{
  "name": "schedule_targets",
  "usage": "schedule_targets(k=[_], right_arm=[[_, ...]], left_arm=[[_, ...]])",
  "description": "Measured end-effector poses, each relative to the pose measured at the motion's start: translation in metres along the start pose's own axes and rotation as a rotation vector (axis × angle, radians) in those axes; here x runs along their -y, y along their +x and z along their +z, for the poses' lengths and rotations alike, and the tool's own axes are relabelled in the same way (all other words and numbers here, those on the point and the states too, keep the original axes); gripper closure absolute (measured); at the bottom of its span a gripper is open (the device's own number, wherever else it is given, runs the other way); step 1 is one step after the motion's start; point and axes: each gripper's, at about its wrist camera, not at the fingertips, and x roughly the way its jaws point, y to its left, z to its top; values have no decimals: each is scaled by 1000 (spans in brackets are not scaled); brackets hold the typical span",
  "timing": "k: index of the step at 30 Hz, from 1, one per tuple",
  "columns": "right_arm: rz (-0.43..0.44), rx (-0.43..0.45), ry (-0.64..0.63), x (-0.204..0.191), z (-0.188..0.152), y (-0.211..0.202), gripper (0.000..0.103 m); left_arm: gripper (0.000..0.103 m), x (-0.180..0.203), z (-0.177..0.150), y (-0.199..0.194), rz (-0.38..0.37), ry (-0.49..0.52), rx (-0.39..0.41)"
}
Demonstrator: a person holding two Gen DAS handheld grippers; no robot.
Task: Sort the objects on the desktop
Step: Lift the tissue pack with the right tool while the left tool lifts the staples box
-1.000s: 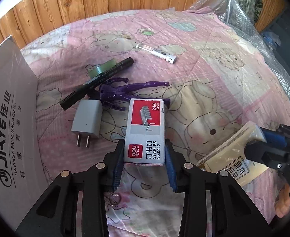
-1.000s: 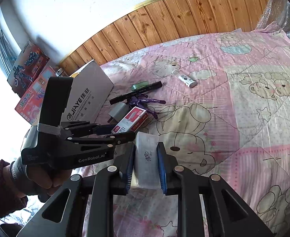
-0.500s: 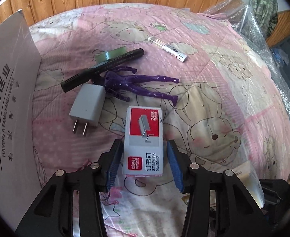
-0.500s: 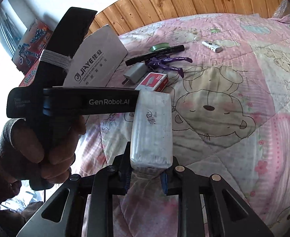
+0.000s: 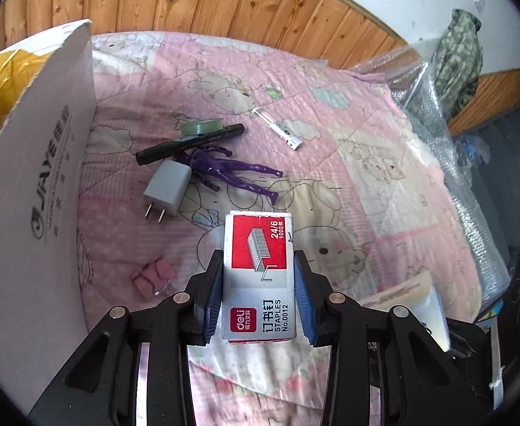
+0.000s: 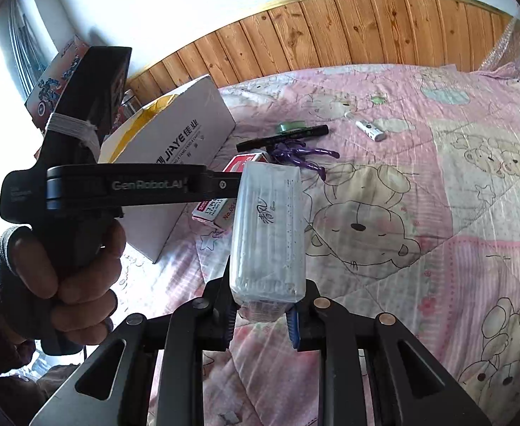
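My left gripper [image 5: 259, 293] is shut on a red and grey staples box [image 5: 259, 277] and holds it above the pink quilt. My right gripper [image 6: 262, 314] is shut on a white tissue pack [image 6: 269, 227], lifted off the quilt. The left gripper's body [image 6: 118, 188] and the staples box [image 6: 221, 209] also show in the right wrist view. On the quilt lie a grey charger plug [image 5: 167, 188], a purple toy figure [image 5: 231, 170], a black marker [image 5: 189, 142], a green tape roll [image 5: 201, 127] and a small white stick [image 5: 281, 131].
A white cardboard box [image 5: 36, 191] stands open at the left, close to the left gripper. A small pink eraser [image 5: 152, 275] lies by its wall. Bubble wrap [image 5: 444, 135] lines the right side of the bed. A wooden headboard [image 5: 224, 10] runs along the back.
Both grippers have risen with their loads. The staples box has left the quilt and moved back from the plug and toy. The tissue pack has lifted higher, beside the left gripper.
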Motion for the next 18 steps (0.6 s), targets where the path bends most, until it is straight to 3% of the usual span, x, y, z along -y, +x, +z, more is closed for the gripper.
schedule_targets(k=[18], right_arm=[[30, 16, -145, -58, 2, -35, 79]], left_arm=[[65, 3, -24, -99, 36, -33, 138]])
